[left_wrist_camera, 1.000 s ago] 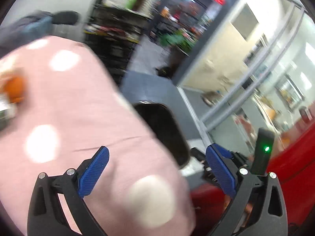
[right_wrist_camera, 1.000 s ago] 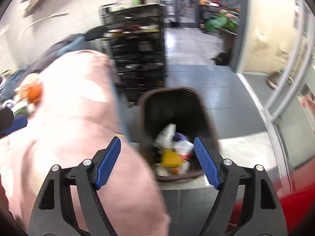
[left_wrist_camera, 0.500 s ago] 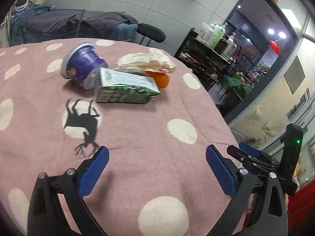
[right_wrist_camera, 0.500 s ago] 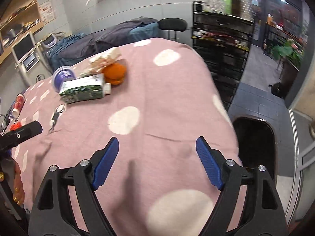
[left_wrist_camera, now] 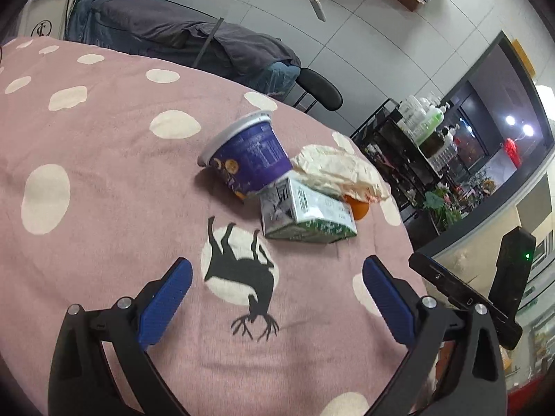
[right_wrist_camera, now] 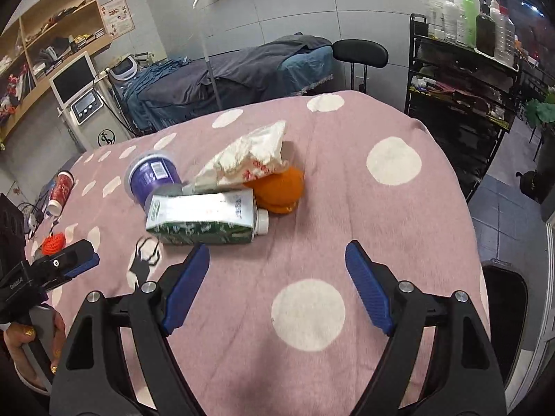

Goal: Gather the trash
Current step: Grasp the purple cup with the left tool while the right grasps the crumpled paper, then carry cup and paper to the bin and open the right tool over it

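A pile of trash lies on the pink polka-dot cloth [left_wrist_camera: 104, 180]: a purple cup [left_wrist_camera: 248, 159] on its side, a green-and-white carton [left_wrist_camera: 307, 215], a crumpled white wrapper [left_wrist_camera: 338, 170] and an orange peel [left_wrist_camera: 359, 208]. The right wrist view shows the same carton [right_wrist_camera: 204, 218], cup [right_wrist_camera: 151, 176], wrapper [right_wrist_camera: 246, 159] and peel [right_wrist_camera: 281, 187]. My left gripper [left_wrist_camera: 277, 298] is open and empty, short of the carton. My right gripper [right_wrist_camera: 277, 280] is open and empty, just below and right of the carton. The dark trash bin [right_wrist_camera: 504, 301] stands on the floor at the right.
A red can [right_wrist_camera: 60, 190] and a red knitted item [right_wrist_camera: 53, 242] lie at the cloth's far left. A black shelf cart [right_wrist_camera: 461, 79] with bottles stands at the right, a covered bed [right_wrist_camera: 236, 69] and stool [right_wrist_camera: 360, 53] behind.
Both grippers swung away from the trash bin to the table and moved closer to the trash pile. Both stayed open and empty.
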